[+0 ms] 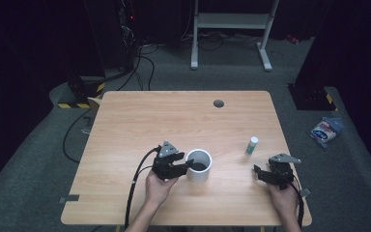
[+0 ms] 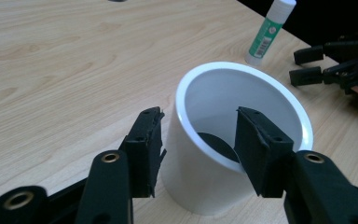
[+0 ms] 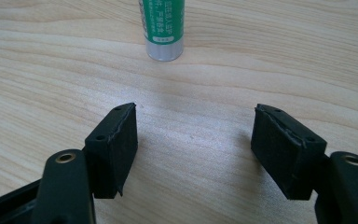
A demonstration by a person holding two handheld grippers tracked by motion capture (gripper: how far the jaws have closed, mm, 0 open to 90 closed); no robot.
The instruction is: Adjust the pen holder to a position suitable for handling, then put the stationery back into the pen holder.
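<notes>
A white cup (image 1: 199, 166) stands upright on the wooden table (image 1: 174, 116), with something dark (image 2: 216, 144) at its bottom. My left gripper (image 1: 181, 166) is at the cup's left side. In the left gripper view (image 2: 198, 116) one jaw stands outside the cup wall (image 2: 191, 186) and the other inside the rim, with a gap on both sides. A green-and-white glue stick (image 1: 251, 145) stands upright to the cup's right. My right gripper (image 1: 257, 171) rests near the table's right front, open and empty (image 3: 196, 112). The glue stick (image 3: 162, 28) is a short way ahead of it.
A grey round cap (image 1: 218, 103) sits in the table near its far edge. On the floor beyond stand a white frame (image 1: 232, 21) and black cables (image 1: 140, 63). A blue-and-white packet (image 1: 324, 130) lies on the floor to the right.
</notes>
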